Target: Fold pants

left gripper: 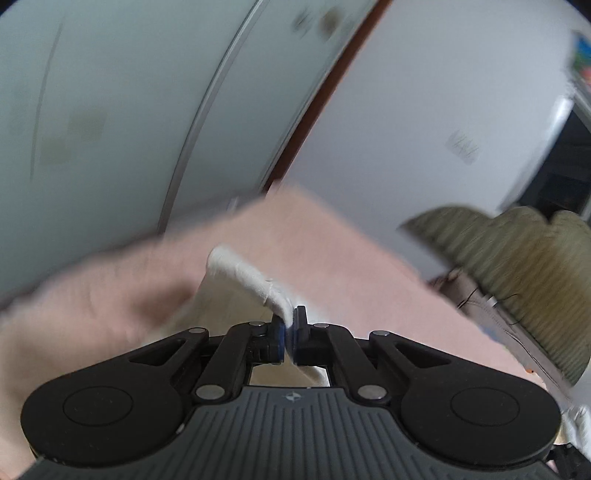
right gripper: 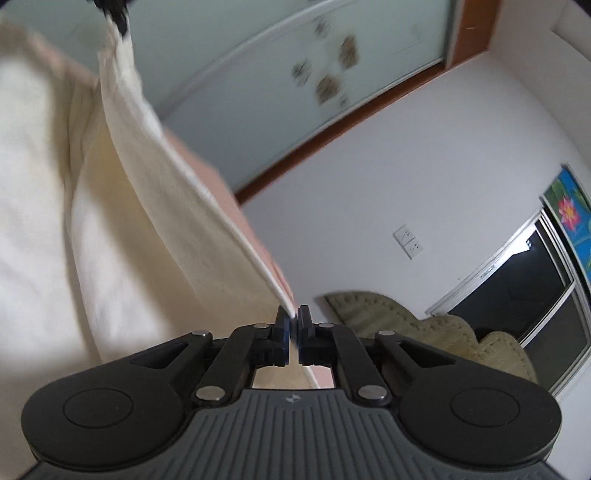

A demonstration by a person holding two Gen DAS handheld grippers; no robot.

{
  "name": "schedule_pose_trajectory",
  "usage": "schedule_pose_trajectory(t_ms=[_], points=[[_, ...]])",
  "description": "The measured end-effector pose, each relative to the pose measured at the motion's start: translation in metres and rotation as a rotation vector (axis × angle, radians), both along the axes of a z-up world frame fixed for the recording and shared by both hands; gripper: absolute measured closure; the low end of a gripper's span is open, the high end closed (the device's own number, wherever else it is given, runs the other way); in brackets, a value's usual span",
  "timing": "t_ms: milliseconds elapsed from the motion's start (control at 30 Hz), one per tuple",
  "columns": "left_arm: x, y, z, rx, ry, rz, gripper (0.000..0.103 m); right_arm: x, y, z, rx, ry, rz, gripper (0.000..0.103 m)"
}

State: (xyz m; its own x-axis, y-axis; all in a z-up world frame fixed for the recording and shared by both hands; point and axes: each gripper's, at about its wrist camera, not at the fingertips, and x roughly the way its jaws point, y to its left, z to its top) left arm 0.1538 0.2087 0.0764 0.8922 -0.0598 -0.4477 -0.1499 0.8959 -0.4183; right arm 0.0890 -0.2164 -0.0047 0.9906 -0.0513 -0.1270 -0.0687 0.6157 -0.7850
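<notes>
**Both grippers clamped on the cream pants, cloth lifted off the pink surface**

The left gripper (left gripper: 290, 325) has its two fingers pressed together on a thick, rolled edge of the cream pants (left gripper: 243, 271); only a sliver of white fabric shows between the blue pads. From the pinch the hem runs up and to the left, and a loose fold of the same cloth hangs below it, seen again through the gap under the fingers. Behind the pants lies a pink bed cover (left gripper: 332, 240) (the left view is badly smeared by motion blur, so its texture cannot be read).

The right gripper (right gripper: 293, 321) is likewise closed tight on a thin edge of the pants (right gripper: 147, 206). From that grip the fabric stretches taut as a long cream band up and to the left, to the top corner of the right view, where the other gripper (right gripper: 112, 11) holds its far end. More of the garment hangs slack to the left of the band, filling that side of the view. A strip of the pink cover (right gripper: 255, 236) shows just beyond the taut edge.

Farther out stand a white wall (right gripper: 369, 192) with a double socket (right gripper: 408, 242), a frosted-glass sliding door (right gripper: 258, 74) in a brown frame, an olive quilted cushion (right gripper: 399, 314) near the bed, and a dark window (right gripper: 535, 291).
</notes>
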Motion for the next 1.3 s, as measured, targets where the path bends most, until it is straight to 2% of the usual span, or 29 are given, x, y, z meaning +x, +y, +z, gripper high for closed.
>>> schedule_pose_trajectory(t_ms=[33, 100, 267, 333, 400, 500, 600, 767, 933, 1000, 1100, 1167, 1233, 1300], points=[[-0.012, 0.0, 0.003, 0.04, -0.02, -0.009, 0.099, -0.015, -0.001, 0.003, 0.026, 0.016, 0.018, 0.099], [-0.036, 0.004, -0.004, 0.069, -0.01, -0.04, 0.099, -0.046, -0.002, 0.0, 0.05, 0.063, 0.049, 0.099], [-0.066, 0.011, -0.065, 0.137, 0.175, -0.082, 0.099, -0.11, 0.005, -0.025, 0.082, 0.221, 0.099, 0.099], [-0.07, 0.015, -0.084, 0.123, 0.237, -0.076, 0.099, -0.123, 0.01, -0.031, 0.08, 0.257, 0.106, 0.099], [-0.077, 0.021, -0.092, 0.104, 0.241, -0.064, 0.099, -0.128, 0.015, -0.035, 0.081, 0.28, 0.105, 0.099], [-0.089, 0.027, -0.088, 0.068, 0.217, -0.056, 0.099, -0.132, 0.014, -0.032, 0.106, 0.312, 0.1, 0.099], [-0.094, 0.026, -0.082, 0.072, 0.2, -0.057, 0.099, -0.138, 0.012, -0.034, 0.12, 0.329, 0.101, 0.099], [-0.09, 0.027, -0.093, 0.051, 0.237, -0.02, 0.096, -0.134, 0.012, -0.039, 0.121, 0.358, 0.098, 0.099], [-0.096, 0.017, -0.083, 0.12, 0.209, 0.027, 0.095, -0.139, 0.012, -0.032, 0.178, 0.366, 0.1, 0.099], [-0.095, 0.015, -0.083, 0.137, 0.21, 0.044, 0.095, -0.14, 0.015, -0.038, 0.185, 0.386, 0.094, 0.099], [-0.082, 0.014, -0.095, 0.167, 0.265, 0.055, 0.084, -0.137, 0.019, -0.053, 0.181, 0.37, 0.072, 0.099], [-0.085, 0.013, -0.096, 0.155, 0.257, 0.074, 0.083, -0.137, 0.02, -0.054, 0.189, 0.354, 0.057, 0.098], [-0.089, 0.008, -0.089, 0.175, 0.258, 0.071, 0.073, -0.139, 0.022, -0.055, 0.176, 0.336, 0.04, 0.095], [-0.097, 0.004, -0.084, 0.206, 0.273, 0.098, 0.069, -0.145, 0.026, -0.058, 0.155, 0.306, 0.01, 0.085]])
